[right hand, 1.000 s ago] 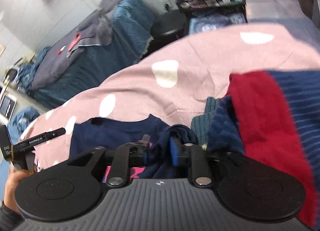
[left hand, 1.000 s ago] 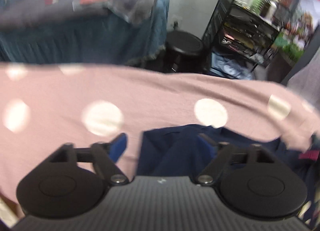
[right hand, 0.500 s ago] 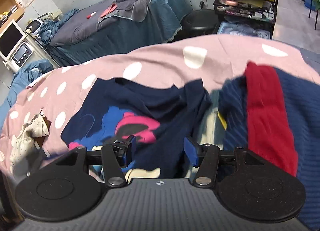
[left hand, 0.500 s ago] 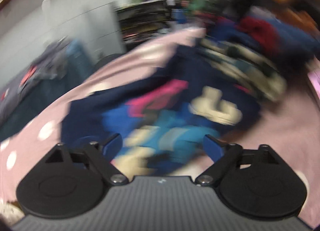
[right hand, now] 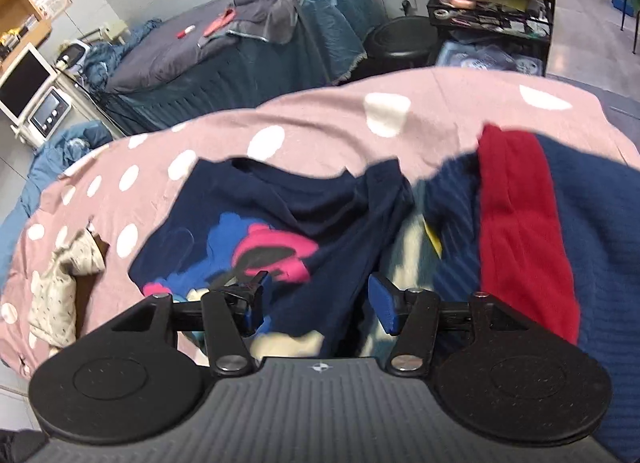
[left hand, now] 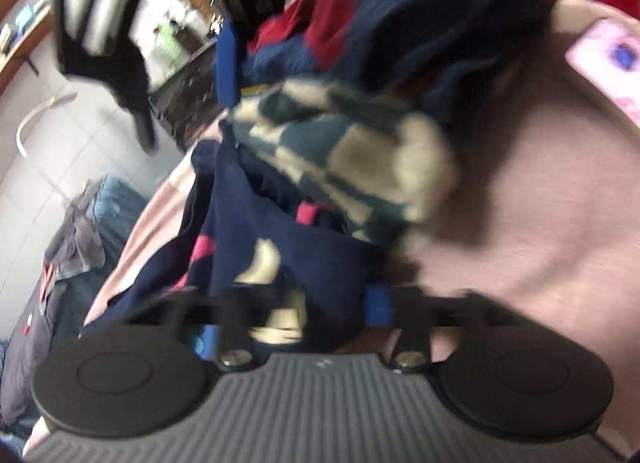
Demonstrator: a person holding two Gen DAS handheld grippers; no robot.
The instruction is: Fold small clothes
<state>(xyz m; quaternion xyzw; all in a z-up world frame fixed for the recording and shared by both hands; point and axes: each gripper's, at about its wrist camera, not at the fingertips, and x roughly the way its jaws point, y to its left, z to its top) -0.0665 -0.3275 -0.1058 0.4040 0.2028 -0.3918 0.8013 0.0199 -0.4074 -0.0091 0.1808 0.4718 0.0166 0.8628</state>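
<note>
A small navy T-shirt with a pink, blue and cream cartoon print lies rumpled on the pink polka-dot bedspread. It also shows in the blurred left wrist view. My right gripper is open just above the shirt's lower part, with nothing between its fingers. My left gripper is open low over the shirt, whose cloth lies between its fingers. The right gripper's blue finger shows at the top of the left wrist view.
A pile of clothes lies right of the shirt: a red and navy knit and a green-and-cream checked garment. A small cream garment lies at the bedspread's left edge. A teal-covered bed, black stool and black shelf rack stand behind.
The left gripper swung right and down from the bare bedspread onto the shirt. The right gripper opened, let go of the navy cloth and drew back and up.
</note>
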